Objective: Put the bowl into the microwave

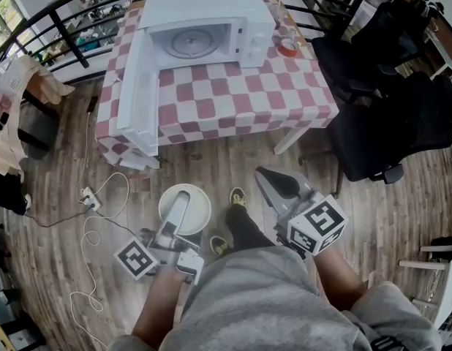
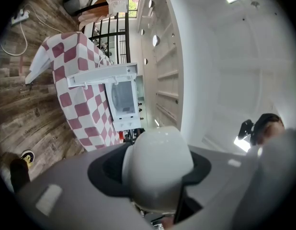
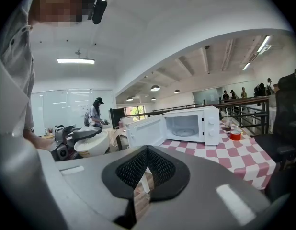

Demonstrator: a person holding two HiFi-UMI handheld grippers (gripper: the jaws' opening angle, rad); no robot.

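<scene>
Left gripper [image 1: 179,205] clamps its jaws on the rim of the white bowl [image 1: 200,215], low over the wooden floor [image 1: 233,163]. Right gripper [image 1: 272,182] hangs beside it, jaws together and empty. A stretch of floor separates them from the checked table [image 1: 240,104], where the microwave [image 1: 211,31] stands with its door [image 1: 134,86] swung open along the table's left edge.

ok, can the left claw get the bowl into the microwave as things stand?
Probably yes: the microwave has its door wide open, the cavity holds only its turntable, and nothing stands between it and the left claw gripping the white bowl.
</scene>
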